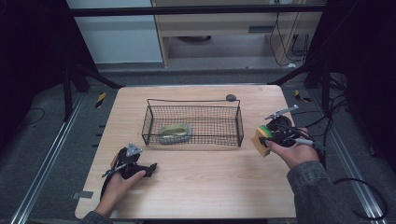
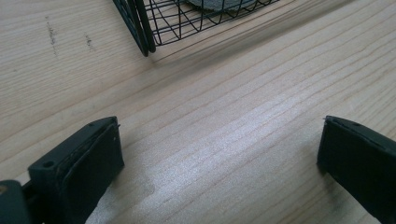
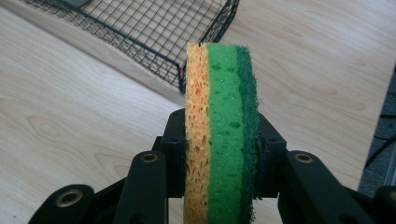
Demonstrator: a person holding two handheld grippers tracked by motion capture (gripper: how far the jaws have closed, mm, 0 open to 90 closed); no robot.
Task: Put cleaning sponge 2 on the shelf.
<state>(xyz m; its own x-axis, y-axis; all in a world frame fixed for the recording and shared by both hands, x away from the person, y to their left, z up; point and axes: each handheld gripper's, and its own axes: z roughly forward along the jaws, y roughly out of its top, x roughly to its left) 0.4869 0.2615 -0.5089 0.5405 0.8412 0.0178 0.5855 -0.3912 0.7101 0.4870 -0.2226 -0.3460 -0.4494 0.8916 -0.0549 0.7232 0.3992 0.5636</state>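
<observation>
Right gripper view: my right tool [image 3: 219, 158] clamping sponge [image 3: 222, 116], carrying step; wire basket [image 3: 154, 42] ahead-left, next needing release inside. Left tool [image 2: 219, 158] gaping, idling on desk [image 2: 224, 102].

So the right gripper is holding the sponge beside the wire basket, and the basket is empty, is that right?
Not quite: the wire basket is not empty; the high view shows a greenish oval object lying in it. The right gripper does clamp the sponge beside it.

Left tool [image 1: 150, 166] low near the counter [image 1: 210, 186], jaws wide apart, hand [image 1: 116, 184] behind. Right tool [image 1: 267, 136] raised, jaws clamped, hand [image 1: 294, 151] gripping from behind.
</observation>
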